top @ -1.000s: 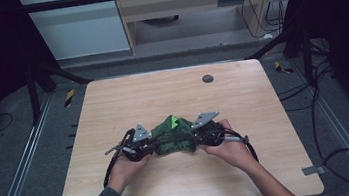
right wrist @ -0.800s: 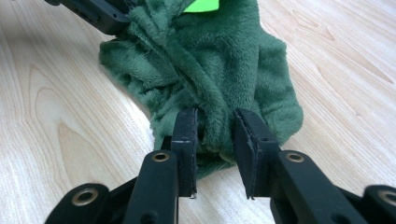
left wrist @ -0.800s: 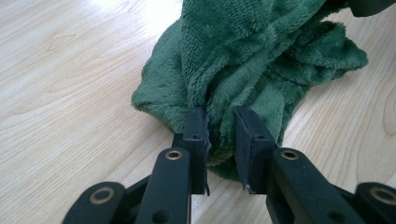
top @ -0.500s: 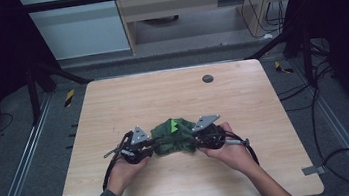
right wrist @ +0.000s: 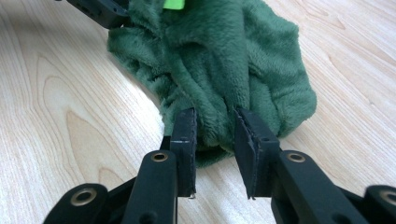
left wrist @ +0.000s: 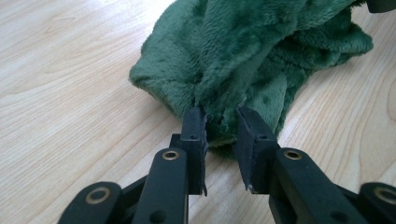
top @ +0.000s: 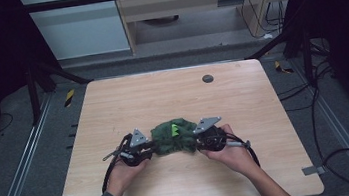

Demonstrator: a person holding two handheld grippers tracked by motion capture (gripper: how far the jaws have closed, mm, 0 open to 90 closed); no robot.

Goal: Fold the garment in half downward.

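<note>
A crumpled dark green plush cloth (top: 175, 137) with a small light green tag (top: 174, 129) lies on the wooden table, near the front middle. My left gripper (top: 152, 148) meets the cloth's left end and my right gripper (top: 195, 143) its right end, each held in a hand. In the left gripper view the black jaws (left wrist: 222, 121) pinch a fold of the cloth (left wrist: 243, 56). In the right gripper view the jaws (right wrist: 215, 116) squeeze a thick fold of the cloth (right wrist: 219, 65) the same way. Both grippers lie low, close to the tabletop.
The light wooden table (top: 162, 94) has a small dark round disc (top: 207, 79) near its far edge. Cables (top: 109, 174) trail from the grippers toward the front edge. Dark frame posts and floor cables surround the table.
Both grippers and the cloth have shifted slightly toward the table's front edge, and the bunch sits a bit lower. Both grips look the same.
</note>
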